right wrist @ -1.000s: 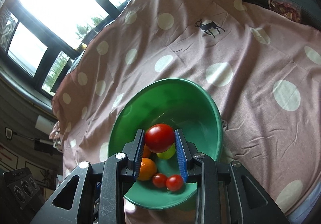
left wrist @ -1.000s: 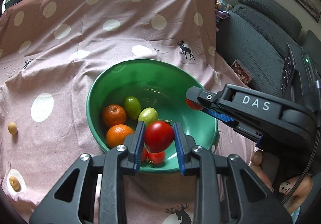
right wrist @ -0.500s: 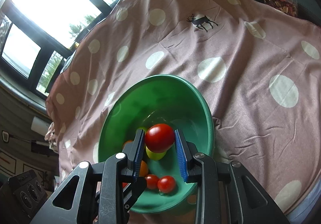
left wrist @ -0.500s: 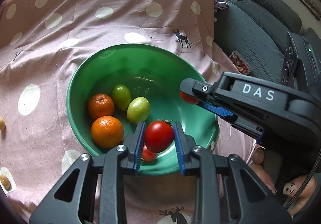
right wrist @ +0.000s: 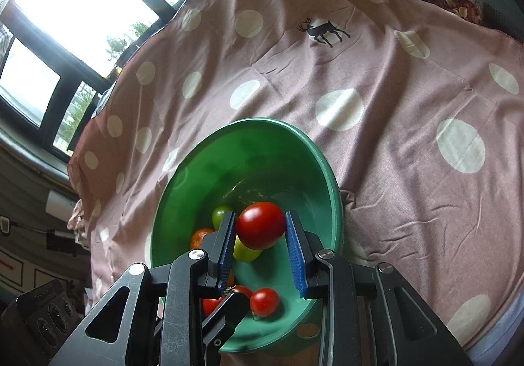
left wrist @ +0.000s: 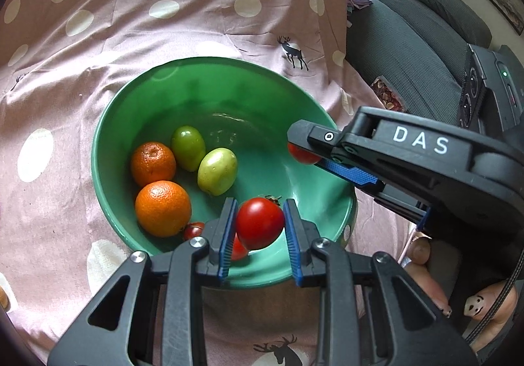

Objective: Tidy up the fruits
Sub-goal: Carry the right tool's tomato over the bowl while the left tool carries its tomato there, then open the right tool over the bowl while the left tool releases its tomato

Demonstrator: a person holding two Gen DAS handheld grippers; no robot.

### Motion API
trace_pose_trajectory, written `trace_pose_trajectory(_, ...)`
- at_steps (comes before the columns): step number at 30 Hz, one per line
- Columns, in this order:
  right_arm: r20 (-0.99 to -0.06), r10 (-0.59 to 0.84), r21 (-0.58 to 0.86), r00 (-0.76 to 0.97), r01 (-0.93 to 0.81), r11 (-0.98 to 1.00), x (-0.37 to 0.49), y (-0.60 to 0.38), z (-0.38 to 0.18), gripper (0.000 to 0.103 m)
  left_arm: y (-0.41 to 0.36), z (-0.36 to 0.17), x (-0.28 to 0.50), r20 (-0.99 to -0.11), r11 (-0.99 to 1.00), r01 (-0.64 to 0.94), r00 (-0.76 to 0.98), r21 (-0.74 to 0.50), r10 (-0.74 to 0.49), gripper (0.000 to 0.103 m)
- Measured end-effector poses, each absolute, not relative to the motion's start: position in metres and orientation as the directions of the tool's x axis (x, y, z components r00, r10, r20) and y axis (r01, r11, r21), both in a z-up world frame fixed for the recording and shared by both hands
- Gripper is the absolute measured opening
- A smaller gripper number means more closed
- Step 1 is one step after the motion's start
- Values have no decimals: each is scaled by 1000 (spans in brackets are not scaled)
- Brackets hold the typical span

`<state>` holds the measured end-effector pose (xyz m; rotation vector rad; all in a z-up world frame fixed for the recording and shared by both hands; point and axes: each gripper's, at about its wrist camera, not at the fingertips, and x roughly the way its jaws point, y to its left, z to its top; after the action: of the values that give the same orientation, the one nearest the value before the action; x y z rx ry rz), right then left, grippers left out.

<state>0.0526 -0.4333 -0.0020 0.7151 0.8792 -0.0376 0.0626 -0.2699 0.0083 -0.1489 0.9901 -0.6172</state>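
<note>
A green bowl [left wrist: 137, 110] sits on the pink spotted cloth and holds two oranges [left wrist: 162, 208], two green fruits [left wrist: 217, 171] and small red tomatoes [left wrist: 193, 230]. My left gripper [left wrist: 260, 228] is shut on a red tomato [left wrist: 259, 222] over the bowl's near rim. My right gripper [right wrist: 260, 231] is shut on another red tomato [right wrist: 260, 225] above the bowl [right wrist: 294, 143]. In the left wrist view the right gripper reaches in from the right with that tomato [left wrist: 303, 154] partly hidden.
The pink cloth [left wrist: 131, 22] with white dots covers the table. A grey armchair [left wrist: 425, 48] stands to the right, with a snack packet [left wrist: 386, 94] on it. A window [right wrist: 65, 5] is at the far side.
Both grippers have moved closer over the bowl with their tomatoes still held. The bowl now sits larger and nearer in both views.
</note>
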Motion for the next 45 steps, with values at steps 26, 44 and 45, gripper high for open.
trace_pose_trajectory(26, -727, 249, 543, 639, 316, 778, 55, -430, -5, 32, -272, 7, 65, -743, 829, 407, 397, -383, -539, 28)
trace_pose_trajectory(44, -737, 236, 524, 634, 314, 792, 57, -427, -7, 32, -271, 7, 66, -746, 837, 391, 405, -382, -529, 28)
trace_pose_trajectory(45, -736, 237, 525, 634, 314, 791, 57, -427, -7, 32, -271, 7, 66, -747, 838, 391, 405, -380, -528, 28)
